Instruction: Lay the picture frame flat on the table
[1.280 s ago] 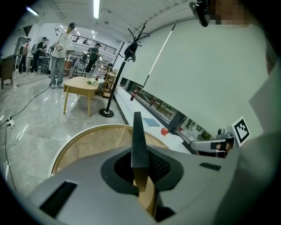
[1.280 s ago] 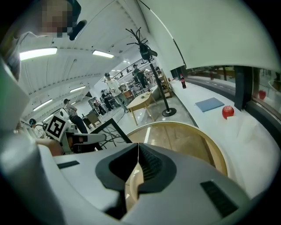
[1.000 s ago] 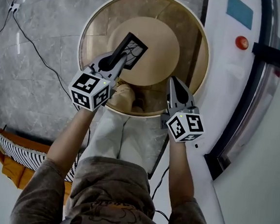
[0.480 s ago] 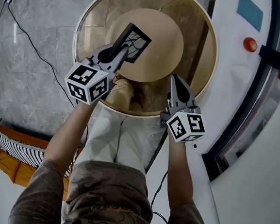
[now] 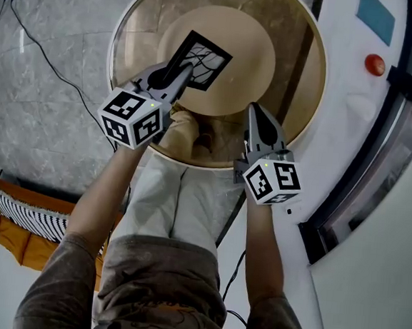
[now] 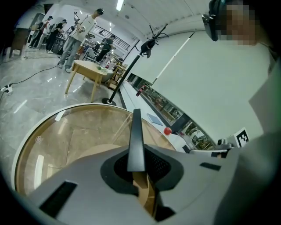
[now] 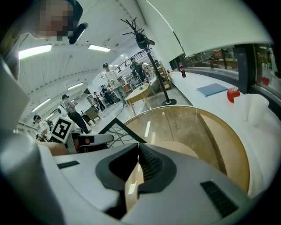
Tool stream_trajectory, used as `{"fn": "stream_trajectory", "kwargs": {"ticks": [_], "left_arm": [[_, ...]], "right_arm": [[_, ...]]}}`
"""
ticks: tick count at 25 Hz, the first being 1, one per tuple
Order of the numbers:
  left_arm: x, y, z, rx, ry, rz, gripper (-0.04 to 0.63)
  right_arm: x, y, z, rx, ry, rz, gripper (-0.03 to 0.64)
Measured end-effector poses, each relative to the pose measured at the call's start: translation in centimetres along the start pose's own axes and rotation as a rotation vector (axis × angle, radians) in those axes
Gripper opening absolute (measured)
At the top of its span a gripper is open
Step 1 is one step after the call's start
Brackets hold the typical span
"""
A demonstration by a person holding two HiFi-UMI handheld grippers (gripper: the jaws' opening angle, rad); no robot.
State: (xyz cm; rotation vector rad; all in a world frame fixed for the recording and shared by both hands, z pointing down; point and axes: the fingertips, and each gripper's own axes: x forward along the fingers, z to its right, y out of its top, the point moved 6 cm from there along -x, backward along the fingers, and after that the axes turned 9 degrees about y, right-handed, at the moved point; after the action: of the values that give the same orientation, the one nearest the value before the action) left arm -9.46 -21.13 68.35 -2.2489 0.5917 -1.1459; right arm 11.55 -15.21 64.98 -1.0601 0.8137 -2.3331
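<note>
My left gripper (image 5: pixel 182 71) is shut on the near edge of a black picture frame (image 5: pixel 202 58) and holds it tilted over the round glass table (image 5: pixel 300 75). The frame's line-drawing face shows from above. In the left gripper view the frame (image 6: pixel 135 132) stands edge-on between the jaws of that gripper (image 6: pixel 136 163). My right gripper (image 5: pixel 257 112) hovers over the table's near edge, to the right of the frame, shut with nothing in it. In the right gripper view the frame (image 7: pixel 124 131) and the left gripper (image 7: pixel 90 139) sit left of the right gripper's closed jaws (image 7: pixel 139 154).
A white curved counter (image 5: pixel 340 107) to the right carries a red knob (image 5: pixel 374 65) and a blue sheet (image 5: pixel 376 17). Cables (image 5: pixel 49 68) run over the grey floor at left. The person's legs (image 5: pixel 178 193) reach under the table. Beyond stand a wooden table (image 6: pixel 90 70) and people.
The frame now shows more of its face from above and sits a little further right over the table. The left gripper shifted with it. The right gripper has hardly moved.
</note>
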Motion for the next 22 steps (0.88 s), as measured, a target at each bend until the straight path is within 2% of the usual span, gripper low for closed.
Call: {"fn": "stream_trajectory", "kwargs": {"ticks": [10, 18, 22], "left_arm": [[0.3, -0.4, -1.0, -0.017, -0.002, -0.006, 0.046], [0.8, -0.8, -1.9, -0.002, 0.033, -0.019, 0.077], [1.1, -1.1, -2.3, 0.017, 0.061, -0.029, 0.115]], "right_arm": [[0.2, -0.3, -0.5, 0.0, 0.004, -0.007, 0.02], [0.7, -0.3, -0.8, -0.003, 0.008, -0.017, 0.02], [1.0, -0.5, -0.8, -0.007, 0.019, -0.023, 0.02]]}}
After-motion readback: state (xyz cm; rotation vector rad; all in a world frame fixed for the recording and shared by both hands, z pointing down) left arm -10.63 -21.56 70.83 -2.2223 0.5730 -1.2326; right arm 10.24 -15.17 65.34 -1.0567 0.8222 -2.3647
